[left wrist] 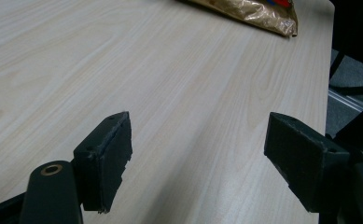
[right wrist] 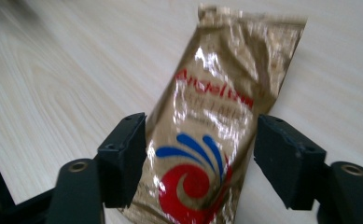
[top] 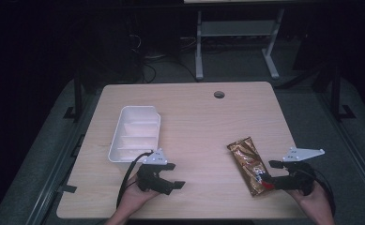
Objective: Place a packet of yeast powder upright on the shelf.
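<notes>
A shiny gold snack packet (top: 247, 161) with red and blue print lies flat on the wooden table (top: 199, 117), toward the right front. My right gripper (top: 268, 172) is at the packet's near end. In the right gripper view the packet (right wrist: 226, 79) lies between the two black jaws, and a small gap shows at the right jaw, so the right gripper (right wrist: 200, 140) is open. My left gripper (top: 175, 175) hovers near the front edge, left of centre, open with only bare wood between its jaws (left wrist: 198, 140). The packet's corner (left wrist: 258, 11) shows far ahead of it.
A white plastic bin (top: 135, 133) with inner dividers stands on the left half of the table, just beyond my left hand. A round cable hole (top: 219, 94) sits near the far edge. A grey metal frame (top: 236, 42) stands on the floor behind the table.
</notes>
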The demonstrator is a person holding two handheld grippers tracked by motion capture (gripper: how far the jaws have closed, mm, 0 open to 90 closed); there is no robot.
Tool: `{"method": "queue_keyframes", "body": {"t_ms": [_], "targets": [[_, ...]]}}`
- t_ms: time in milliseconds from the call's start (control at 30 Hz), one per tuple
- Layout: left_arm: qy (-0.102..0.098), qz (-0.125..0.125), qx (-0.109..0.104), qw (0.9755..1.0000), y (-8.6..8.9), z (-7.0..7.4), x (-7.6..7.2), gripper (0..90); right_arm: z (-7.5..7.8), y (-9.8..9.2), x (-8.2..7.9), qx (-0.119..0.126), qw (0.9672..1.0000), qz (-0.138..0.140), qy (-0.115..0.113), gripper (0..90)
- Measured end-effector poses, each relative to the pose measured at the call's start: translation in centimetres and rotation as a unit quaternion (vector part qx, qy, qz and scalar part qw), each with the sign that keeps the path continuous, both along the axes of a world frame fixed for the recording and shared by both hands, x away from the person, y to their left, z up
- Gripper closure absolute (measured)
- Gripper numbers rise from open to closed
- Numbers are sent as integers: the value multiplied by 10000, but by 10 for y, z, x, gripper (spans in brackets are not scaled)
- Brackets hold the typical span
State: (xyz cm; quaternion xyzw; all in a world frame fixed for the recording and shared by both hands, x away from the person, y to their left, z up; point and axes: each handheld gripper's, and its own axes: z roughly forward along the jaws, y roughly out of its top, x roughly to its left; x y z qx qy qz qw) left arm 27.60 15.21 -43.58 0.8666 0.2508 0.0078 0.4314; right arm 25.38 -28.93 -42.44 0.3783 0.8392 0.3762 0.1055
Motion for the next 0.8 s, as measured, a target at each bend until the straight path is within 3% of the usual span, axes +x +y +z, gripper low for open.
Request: {"method": "queue_keyframes", "body": {"t_ms": [133,300,333,367,400,433,567,700,800], "targets": [[0,61,-41,10000,0,0,1,225,6,4,2,191,9997,75,-117,392],[14,19,-45,10000,-5,0,-1,235,3,7,3,49,9998,180,-16,483],[36,37,-78,10000,-7,-1,0,248,2,8,2,50,9998,201,56,552],[36,37,-78,10000,-7,-1,0,253,2,8,2,50,9998,201,56,552],[89,159,-150,9997,-11,0,1,254,2,9,1,-42,9997,226,52,635],[89,159,-150,9997,-11,0,1,254,2,9,1,-42,9997,226,52,635],[-11,265,-111,9996,-26,2,0,258,0,10,-1,-179,9993,329,-18,771],[148,327,-181,9992,-46,-1,9,260,-2,10,2,-183,9994,298,78,807],[361,383,-480,9975,-71,1,24,269,-7,11,3,-300,9990,264,193,822]]}}
